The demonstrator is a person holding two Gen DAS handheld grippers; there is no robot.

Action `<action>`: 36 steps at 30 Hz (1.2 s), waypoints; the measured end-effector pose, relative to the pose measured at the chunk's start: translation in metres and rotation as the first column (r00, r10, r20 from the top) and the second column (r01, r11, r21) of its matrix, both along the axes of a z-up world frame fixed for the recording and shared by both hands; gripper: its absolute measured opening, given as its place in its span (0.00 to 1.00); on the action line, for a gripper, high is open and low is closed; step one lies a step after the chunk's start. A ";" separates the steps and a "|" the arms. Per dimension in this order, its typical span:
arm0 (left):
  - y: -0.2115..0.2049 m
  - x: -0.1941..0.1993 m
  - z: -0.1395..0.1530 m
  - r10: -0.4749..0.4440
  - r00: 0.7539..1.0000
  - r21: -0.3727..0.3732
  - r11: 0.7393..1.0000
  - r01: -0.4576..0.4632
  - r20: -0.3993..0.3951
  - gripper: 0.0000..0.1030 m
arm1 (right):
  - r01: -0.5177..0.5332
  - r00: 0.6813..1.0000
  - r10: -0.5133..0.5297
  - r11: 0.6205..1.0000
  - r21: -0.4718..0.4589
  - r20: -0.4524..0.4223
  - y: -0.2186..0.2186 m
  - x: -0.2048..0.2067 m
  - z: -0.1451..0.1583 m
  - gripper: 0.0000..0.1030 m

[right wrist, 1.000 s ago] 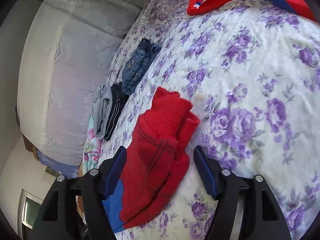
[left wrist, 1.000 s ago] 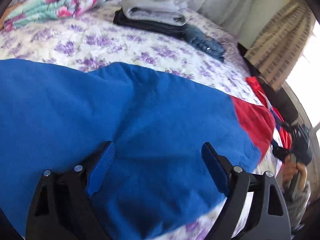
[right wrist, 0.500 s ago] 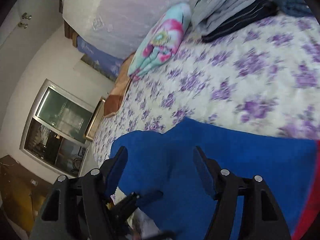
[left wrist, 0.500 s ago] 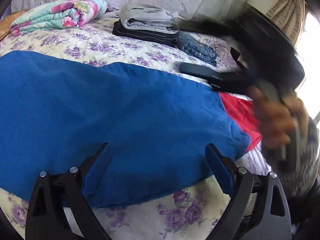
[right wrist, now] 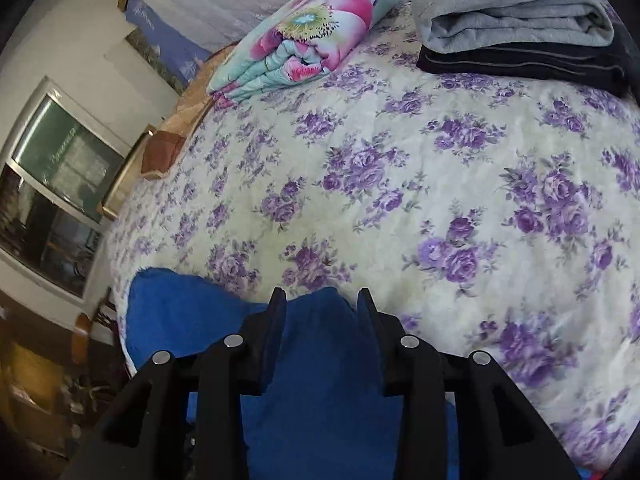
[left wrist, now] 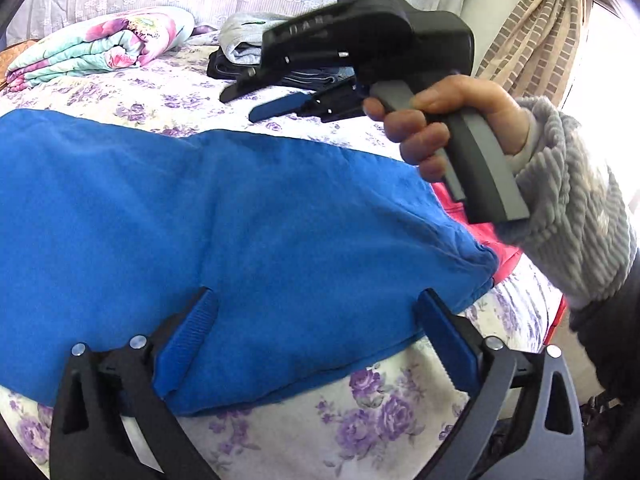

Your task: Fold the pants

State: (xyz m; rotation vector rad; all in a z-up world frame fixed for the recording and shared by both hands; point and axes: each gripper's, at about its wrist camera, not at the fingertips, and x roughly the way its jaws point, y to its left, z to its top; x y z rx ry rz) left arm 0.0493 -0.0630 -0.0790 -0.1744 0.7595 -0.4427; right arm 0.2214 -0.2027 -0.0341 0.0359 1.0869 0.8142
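The blue pants (left wrist: 200, 216) lie spread on the floral bed, with a red cuff part (left wrist: 480, 224) at their right end. My left gripper (left wrist: 316, 320) is open and empty, low over the pants' near edge. My right gripper (right wrist: 322, 300) hovers above the pants (right wrist: 320, 392), its jaws partly closed with a narrow gap and nothing between them. In the left wrist view the right gripper (left wrist: 260, 104) is held in a hand in the air above the far edge of the pants.
A rolled floral blanket (left wrist: 92, 48) and a stack of folded grey, black and denim clothes (right wrist: 516, 20) lie at the back of the bed (right wrist: 400, 180). A curtain (left wrist: 528, 36) hangs at the right. A window (right wrist: 52, 184) is on the left wall.
My right gripper swung from the red cuff end across to above the blue pants and its jaws narrowed. My left gripper drew back slightly toward the near edge.
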 end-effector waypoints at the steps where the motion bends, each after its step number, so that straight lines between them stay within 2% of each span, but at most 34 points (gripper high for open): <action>1: 0.000 0.000 0.000 0.000 1.000 0.003 1.000 0.000 0.001 0.95 | -0.019 1.000 0.020 1.000 -0.024 0.002 -0.001 0.002 -0.003 0.35; 5: 0.000 0.000 0.000 -0.004 1.000 0.001 1.000 0.004 0.001 0.95 | -0.101 0.995 0.100 0.993 -0.062 -0.017 0.011 0.006 -0.023 0.32; 7: 0.000 0.002 0.000 -0.005 1.000 0.005 1.000 0.005 0.001 0.95 | -0.125 0.992 0.124 0.990 -0.073 -0.009 0.015 0.006 -0.027 0.11; 8: -0.001 0.001 0.000 -0.005 1.000 0.006 1.000 0.005 0.002 0.95 | -0.131 0.991 0.131 0.989 -0.066 -0.003 0.014 0.006 -0.027 0.09; 12: -0.001 0.001 -0.001 -0.005 1.000 0.006 1.000 0.005 0.003 0.95 | -0.130 0.990 0.132 0.991 -0.033 0.058 0.013 -0.001 -0.015 0.06; 15: -0.002 0.002 -0.001 -0.003 1.000 0.016 1.000 0.003 0.002 0.95 | -0.093 0.994 0.097 0.993 -0.065 0.056 0.017 0.009 -0.025 0.06; 17: -0.003 0.002 -0.001 -0.001 1.000 0.023 1.000 0.001 -0.001 0.95 | -0.090 0.993 0.096 0.992 -0.089 0.070 0.023 0.009 -0.036 0.10; 19: -0.002 0.000 0.002 0.003 1.000 0.016 1.000 -0.003 -0.008 0.95 | -0.062 0.995 0.065 0.997 -0.049 0.077 0.018 0.008 -0.032 0.18; 21: 0.004 -0.003 0.009 0.019 1.000 -0.020 1.000 -0.019 -0.014 0.95 | 0.002 0.995 -0.003 1.000 0.016 0.097 0.002 0.003 -0.017 0.18; 23: 0.015 -0.004 0.018 0.043 0.999 -0.080 0.996 -0.043 -0.009 0.95 | 0.014 0.988 -0.019 0.999 0.033 0.156 -0.007 -0.011 -0.003 0.19; 26: 0.027 0.006 0.021 0.106 0.994 -0.112 0.988 -0.109 -0.033 0.95 | -0.066 0.995 0.060 0.995 0.069 0.085 0.001 -0.026 -0.006 0.22; 27: 0.032 0.016 0.015 0.124 0.989 -0.106 0.986 -0.132 -0.080 0.95 | -0.084 0.995 0.080 0.994 0.064 0.065 0.006 -0.028 -0.012 0.33; 28: 0.033 0.023 0.009 0.126 0.985 -0.095 0.986 -0.137 -0.116 0.95 | -0.084 0.995 0.082 0.996 0.039 0.056 0.013 -0.030 -0.020 0.39; 29: 0.032 0.026 0.004 0.120 0.986 -0.080 0.988 -0.130 -0.116 0.95 | -0.071 0.996 0.071 0.997 0.001 0.052 0.017 -0.028 -0.030 0.39; 30: 0.027 0.023 0.004 0.118 0.990 -0.038 0.992 -0.121 -0.079 0.95 | -0.067 0.997 0.068 0.998 -0.021 0.044 0.021 -0.025 -0.040 0.37; 32: 0.016 0.014 0.007 0.130 0.990 0.039 0.991 -0.128 -0.051 0.95 | -0.048 0.998 0.046 0.999 0.020 0.051 0.017 -0.026 -0.036 0.37; 34: 0.015 0.007 0.013 0.135 0.990 0.030 0.991 -0.134 -0.034 0.95 | -0.012 0.997 0.007 0.997 0.071 0.071 0.003 -0.037 -0.020 0.40; 35: 0.018 0.005 0.017 0.126 0.991 -0.004 0.992 -0.126 -0.035 0.95 | -0.013 0.996 0.004 0.995 0.101 0.089 -0.005 -0.045 -0.011 0.43; 36: 0.021 0.003 0.021 0.122 0.992 -0.047 0.991 -0.123 -0.034 0.95 | -0.013 0.995 0.000 0.992 0.129 0.104 -0.015 -0.054 -0.003 0.51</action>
